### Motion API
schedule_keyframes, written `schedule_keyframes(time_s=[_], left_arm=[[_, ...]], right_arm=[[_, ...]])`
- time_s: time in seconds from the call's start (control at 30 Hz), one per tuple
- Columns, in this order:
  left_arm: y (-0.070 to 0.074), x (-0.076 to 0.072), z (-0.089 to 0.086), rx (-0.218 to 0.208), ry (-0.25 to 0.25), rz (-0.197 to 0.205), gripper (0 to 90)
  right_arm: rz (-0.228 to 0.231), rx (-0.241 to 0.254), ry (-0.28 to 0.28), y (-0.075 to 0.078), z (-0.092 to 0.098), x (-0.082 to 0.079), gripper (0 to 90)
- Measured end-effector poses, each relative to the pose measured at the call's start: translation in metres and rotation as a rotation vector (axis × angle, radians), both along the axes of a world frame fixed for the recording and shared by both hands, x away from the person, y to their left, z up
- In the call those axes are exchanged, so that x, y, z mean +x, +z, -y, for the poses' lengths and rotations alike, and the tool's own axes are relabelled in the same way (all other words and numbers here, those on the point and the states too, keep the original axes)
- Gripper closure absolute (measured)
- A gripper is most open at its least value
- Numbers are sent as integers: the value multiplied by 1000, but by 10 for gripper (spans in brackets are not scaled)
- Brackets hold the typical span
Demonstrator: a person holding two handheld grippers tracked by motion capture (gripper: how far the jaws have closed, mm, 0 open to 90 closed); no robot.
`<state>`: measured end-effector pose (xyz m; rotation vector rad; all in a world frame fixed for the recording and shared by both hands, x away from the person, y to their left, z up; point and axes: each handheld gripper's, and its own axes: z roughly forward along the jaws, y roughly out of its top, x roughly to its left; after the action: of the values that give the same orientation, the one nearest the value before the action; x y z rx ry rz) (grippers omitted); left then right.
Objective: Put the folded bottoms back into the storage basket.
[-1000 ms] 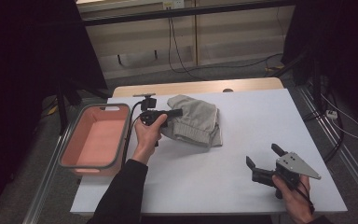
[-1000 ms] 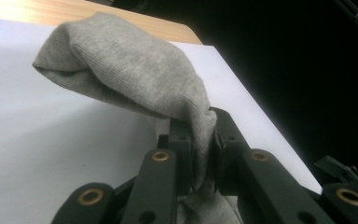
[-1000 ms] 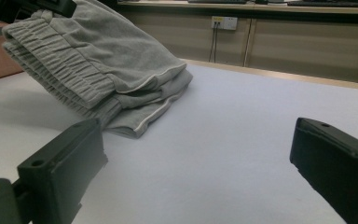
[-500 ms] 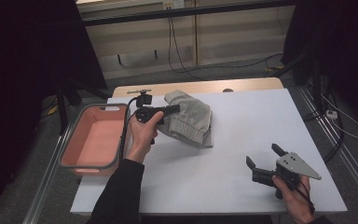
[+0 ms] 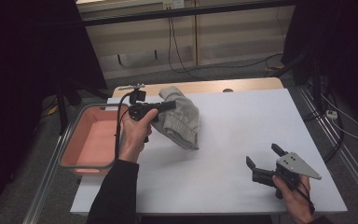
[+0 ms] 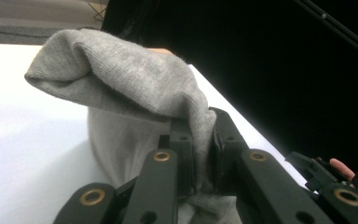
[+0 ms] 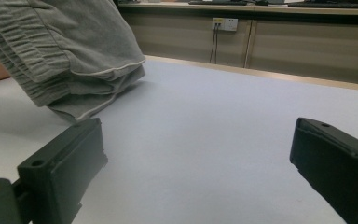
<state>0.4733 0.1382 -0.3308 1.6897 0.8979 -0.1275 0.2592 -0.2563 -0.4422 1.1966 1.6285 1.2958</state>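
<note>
A folded grey knit garment (image 5: 182,119) hangs partly lifted off the white table (image 5: 242,116), its lower end still touching the top. My left gripper (image 5: 168,106) is shut on its upper edge; in the left gripper view the cloth (image 6: 135,88) bunches between the two black jaws (image 6: 204,140). The same garment (image 7: 60,51) hangs at the upper left of the right gripper view. Near the front right of the table my right gripper (image 5: 263,156) stands open with nothing between its jaws, held low over the bare top (image 7: 205,116).
A pink rectangular bin (image 5: 91,140) sits at the left edge of the table, close to my left forearm. A wooden strip (image 5: 242,85) runs along the far edge. Cables lie on the floor behind and to the right.
My left gripper has risen and shifted slightly left with the grey garment, which now hangs more gathered and lifted off the table. The right gripper has stayed where it was.
</note>
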Motion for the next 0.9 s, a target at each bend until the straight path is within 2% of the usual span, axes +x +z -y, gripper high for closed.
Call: schedule_keyframes(time_s=[0.13, 0.33, 0.47, 0.77, 0.9], left_arm=[[5, -2, -4, -10, 7, 6, 818], [15, -7, -10, 0, -1, 35, 818], [22, -12, -12, 12, -5, 61, 818], [34, -20, -18, 23, -4, 91, 818], [38, -22, -19, 44, -6, 110, 818]], right_arm=[[0, 1, 1, 0, 0, 0, 29], [1, 2, 2, 0, 0, 0, 29], [3, 0, 3, 0, -1, 0, 29], [6, 2, 4, 1, -1, -1, 29], [6, 3, 6, 1, -1, 0, 29]])
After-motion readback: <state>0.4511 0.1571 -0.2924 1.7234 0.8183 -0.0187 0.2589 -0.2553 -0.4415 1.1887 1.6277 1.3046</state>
